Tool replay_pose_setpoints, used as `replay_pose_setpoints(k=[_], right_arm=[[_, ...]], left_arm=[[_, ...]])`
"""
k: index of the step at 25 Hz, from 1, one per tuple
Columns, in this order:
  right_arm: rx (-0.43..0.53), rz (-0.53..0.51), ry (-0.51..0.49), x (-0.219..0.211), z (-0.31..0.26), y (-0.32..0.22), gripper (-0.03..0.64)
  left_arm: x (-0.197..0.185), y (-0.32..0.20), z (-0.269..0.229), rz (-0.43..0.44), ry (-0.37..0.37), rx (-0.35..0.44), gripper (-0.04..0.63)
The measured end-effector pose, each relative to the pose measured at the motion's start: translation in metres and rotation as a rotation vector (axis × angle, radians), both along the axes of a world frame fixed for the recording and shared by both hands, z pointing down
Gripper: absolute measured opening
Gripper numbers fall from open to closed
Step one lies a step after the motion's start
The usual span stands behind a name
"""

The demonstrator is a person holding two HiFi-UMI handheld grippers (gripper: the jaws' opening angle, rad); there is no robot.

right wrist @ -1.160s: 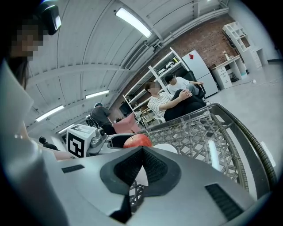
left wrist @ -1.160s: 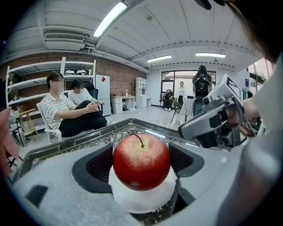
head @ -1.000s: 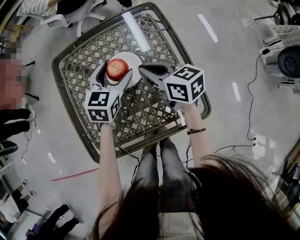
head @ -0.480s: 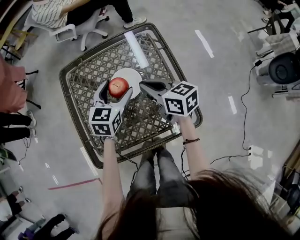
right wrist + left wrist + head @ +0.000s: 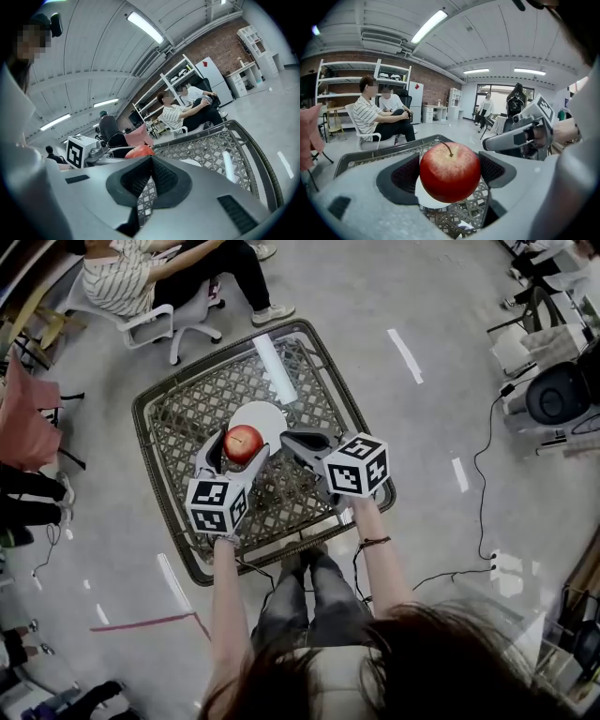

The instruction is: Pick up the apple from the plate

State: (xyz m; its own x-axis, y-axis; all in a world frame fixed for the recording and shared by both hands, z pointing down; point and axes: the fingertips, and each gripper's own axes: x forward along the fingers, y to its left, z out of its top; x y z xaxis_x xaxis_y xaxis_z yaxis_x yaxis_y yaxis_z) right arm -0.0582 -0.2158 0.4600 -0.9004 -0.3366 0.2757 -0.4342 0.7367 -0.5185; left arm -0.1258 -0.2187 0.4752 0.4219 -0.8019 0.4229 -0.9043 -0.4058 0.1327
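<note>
A red apple (image 5: 244,442) sits clamped between the jaws of my left gripper (image 5: 234,448), lifted just above the near edge of the white plate (image 5: 261,415). In the left gripper view the apple (image 5: 450,171) fills the gap between the dark pads, stem up, and a sliver of the plate (image 5: 424,199) shows underneath. My right gripper (image 5: 292,440) hovers beside the plate on the right, its jaws pressed together on nothing. Seen from the right gripper view, the apple (image 5: 138,151) peeks over the shut right gripper (image 5: 150,165).
The plate rests on a square wicker table (image 5: 192,409) with a raised dark rim. A seated person (image 5: 141,277) on a white chair is beyond the far left corner. Cables (image 5: 487,456) and equipment lie on the floor to the right.
The apple has come up off the middle of the plate in my left gripper and shifted toward the near edge. The right gripper has kept its place beside it.
</note>
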Motion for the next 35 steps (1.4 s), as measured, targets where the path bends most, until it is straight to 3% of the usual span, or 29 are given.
replay_pose_setpoints(k=[35], right_arm=[[0.081, -0.022, -0.078, 0.001, -0.075, 0.038, 0.009]], left_arm=[[0.006, 0.055, -0.086, 0.009, 0.048, 0.074, 0.399]])
